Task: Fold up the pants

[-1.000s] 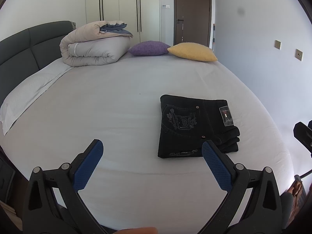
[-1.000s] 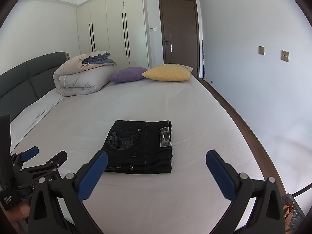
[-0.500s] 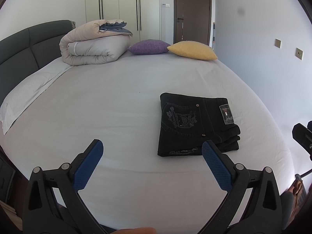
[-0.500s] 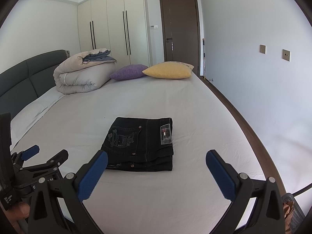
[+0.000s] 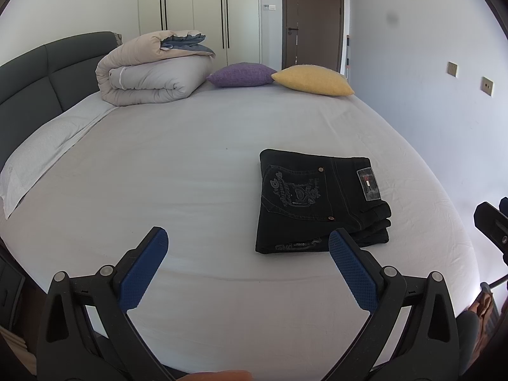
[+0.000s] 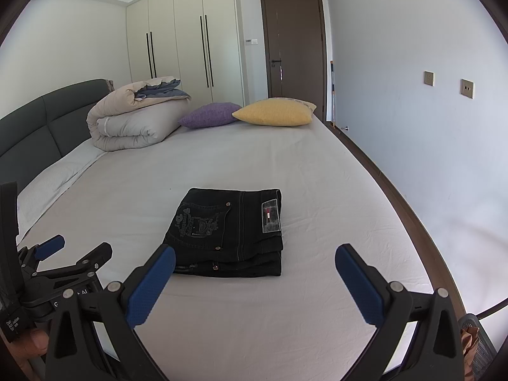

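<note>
Both my left gripper (image 5: 247,247) and right gripper (image 6: 254,265) gape empty above the bed (image 5: 190,174), folded pants (image 6: 228,235) near its right edge, the floor showing only rightward.

Both grippers are hanging wide open.
The left gripper (image 5: 247,247) and right gripper (image 6: 255,262) are holding nothing, blue pads (image 5: 143,273) far apart, side by side.

Patch label (image 6: 270,216) on the folded pants (image 6: 227,235): print too small to read. Right gripper (image 5: 493,227): cut off at the left wrist view's edge; jaw state not determinable there.
</note>
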`<state>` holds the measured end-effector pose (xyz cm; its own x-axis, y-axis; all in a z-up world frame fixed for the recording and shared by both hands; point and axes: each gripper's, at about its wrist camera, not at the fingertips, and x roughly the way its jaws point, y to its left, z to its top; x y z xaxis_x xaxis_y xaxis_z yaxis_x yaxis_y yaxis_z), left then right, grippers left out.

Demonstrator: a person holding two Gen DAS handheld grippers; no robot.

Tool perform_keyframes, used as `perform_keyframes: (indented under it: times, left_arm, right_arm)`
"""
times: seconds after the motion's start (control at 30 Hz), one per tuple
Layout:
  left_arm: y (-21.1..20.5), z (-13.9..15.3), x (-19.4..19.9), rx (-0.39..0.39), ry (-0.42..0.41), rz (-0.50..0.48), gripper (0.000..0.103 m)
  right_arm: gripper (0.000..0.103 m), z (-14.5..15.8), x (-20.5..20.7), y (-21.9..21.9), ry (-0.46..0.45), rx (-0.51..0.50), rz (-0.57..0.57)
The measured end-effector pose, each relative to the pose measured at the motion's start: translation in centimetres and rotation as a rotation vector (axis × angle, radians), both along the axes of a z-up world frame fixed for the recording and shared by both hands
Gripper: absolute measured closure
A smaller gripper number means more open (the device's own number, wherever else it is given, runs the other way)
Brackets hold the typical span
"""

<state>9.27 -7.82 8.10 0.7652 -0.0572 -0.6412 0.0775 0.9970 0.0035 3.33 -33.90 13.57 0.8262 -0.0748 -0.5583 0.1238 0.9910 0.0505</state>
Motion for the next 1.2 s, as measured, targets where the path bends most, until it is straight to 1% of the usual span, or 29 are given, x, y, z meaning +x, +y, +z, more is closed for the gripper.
perform_keyframes:
  times: [0.33,0.5,0.67,1.2]
  left_arm:
    - [0.0,-0.1,0.0,0.000,0.004,-0.002,0.000]
    - [-0.1,-0.9,0.0,0.000,0.007,-0.005,0.000]
    - [-0.1,-1.1,0.0,0.002,0.008,-0.005,0.000]
    - [0.1,-0.8,0.1,0.001,0.008,-0.007,0.000]
  right_arm:
    - [0.000,-0.1,0.0,0.0,0.002,0.000,0.000]
    - [0.000,-0.3,-0.1,0.1,0.002,-0.001,0.001]
    - [0.000,-0.2,-0.1,0.0,0.004,0.000,0.001]
    - [0.000,-1.1,-0.4,0.0,0.013,-0.004,0.004]
